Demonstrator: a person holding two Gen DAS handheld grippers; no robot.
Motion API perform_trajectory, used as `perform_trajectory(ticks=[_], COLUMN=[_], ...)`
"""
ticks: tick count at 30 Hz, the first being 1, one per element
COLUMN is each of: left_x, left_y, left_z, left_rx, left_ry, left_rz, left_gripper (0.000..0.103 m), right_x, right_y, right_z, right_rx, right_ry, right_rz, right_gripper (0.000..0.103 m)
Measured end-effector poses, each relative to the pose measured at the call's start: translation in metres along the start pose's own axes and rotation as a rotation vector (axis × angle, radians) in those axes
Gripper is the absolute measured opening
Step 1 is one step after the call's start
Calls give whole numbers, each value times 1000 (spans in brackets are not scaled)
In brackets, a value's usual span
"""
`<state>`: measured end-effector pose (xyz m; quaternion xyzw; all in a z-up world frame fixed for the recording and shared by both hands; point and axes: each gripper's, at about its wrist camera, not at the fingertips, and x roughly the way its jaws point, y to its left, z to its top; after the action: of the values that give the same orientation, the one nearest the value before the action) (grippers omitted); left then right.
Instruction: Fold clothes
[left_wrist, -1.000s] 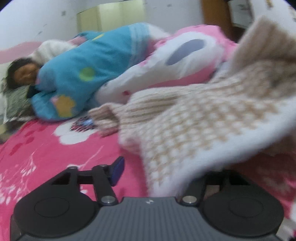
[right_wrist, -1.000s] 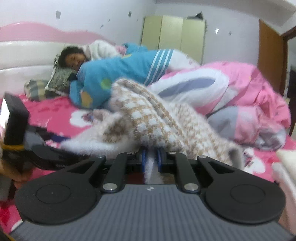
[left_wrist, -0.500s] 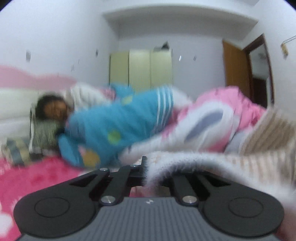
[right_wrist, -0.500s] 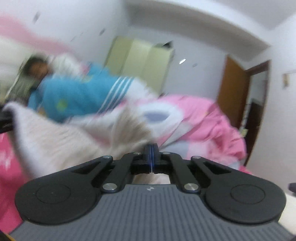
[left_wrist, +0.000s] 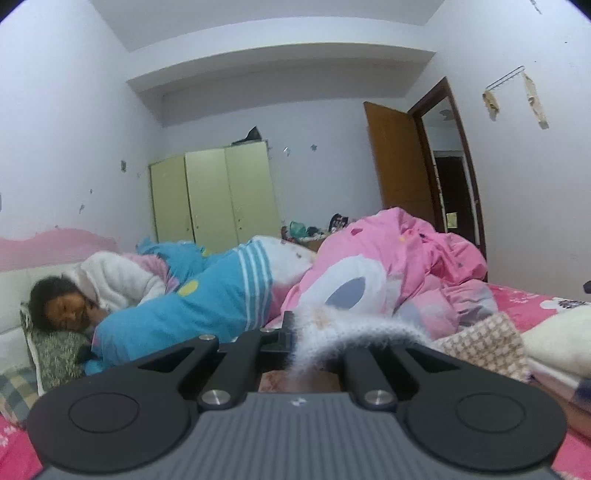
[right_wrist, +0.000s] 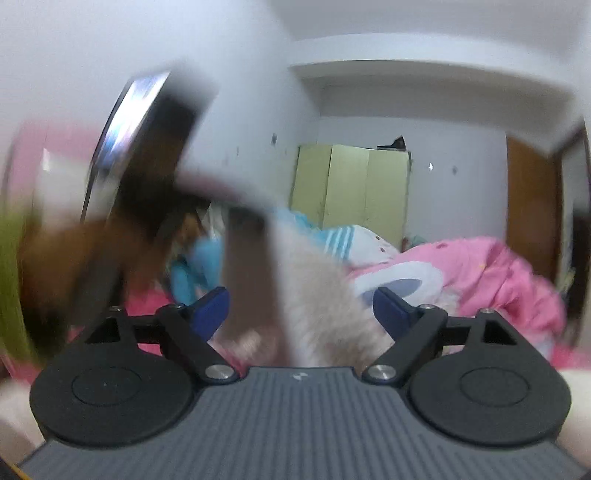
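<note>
A fuzzy white and beige checked sweater (left_wrist: 480, 343) hangs lifted over the pink bed. My left gripper (left_wrist: 295, 332) is shut on its white furry edge, and the cloth covers the right finger. In the right wrist view my right gripper (right_wrist: 301, 302) has its jaws opening wide. The blue pads (right_wrist: 210, 310) stand apart, and the blurred sweater (right_wrist: 317, 295) hangs between them without being pressed. The left gripper's body and the hand holding it show as a dark blur (right_wrist: 147, 192) at the upper left.
A person (left_wrist: 66, 306) lies at the bed's head under a blue blanket (left_wrist: 192, 310). A bunched pink quilt (left_wrist: 399, 258) sits behind the sweater. Folded clothes (left_wrist: 557, 339) are stacked at the right. A green wardrobe (left_wrist: 214, 199) and a brown door (left_wrist: 399, 158) stand beyond.
My left gripper has shut on the sweater's furry edge and risen with it. My right gripper has let go of the sweater, and its jaws have swung apart.
</note>
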<state>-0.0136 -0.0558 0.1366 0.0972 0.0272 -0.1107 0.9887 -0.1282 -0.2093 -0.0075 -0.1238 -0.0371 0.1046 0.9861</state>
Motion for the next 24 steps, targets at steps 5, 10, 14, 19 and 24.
perform_trajectory(ticks=[5,10,14,19,24], left_x=[-35,-61,-76,-101,-137], left_y=[3,14,29,44,48], left_z=[26,43,51,77,114], left_rx=[-22,-4,4,37,84], left_ry=[-62,-93,-128,-209,-319], left_rz=[-8,-16,3,24,43], left_gripper=[5,6,6,6,6], right_x=[37,52,38,20,-4], right_y=[14,-58,-86,-102,-114], right_z=[-31,-27,22,94,160], right_rx=[-162,76,56,-40,-99], right_ry=[64,84,-47,-211,-357], right_rz=[-240,-298,-356,-385,-406], right_gripper=[79,23,6,6,6])
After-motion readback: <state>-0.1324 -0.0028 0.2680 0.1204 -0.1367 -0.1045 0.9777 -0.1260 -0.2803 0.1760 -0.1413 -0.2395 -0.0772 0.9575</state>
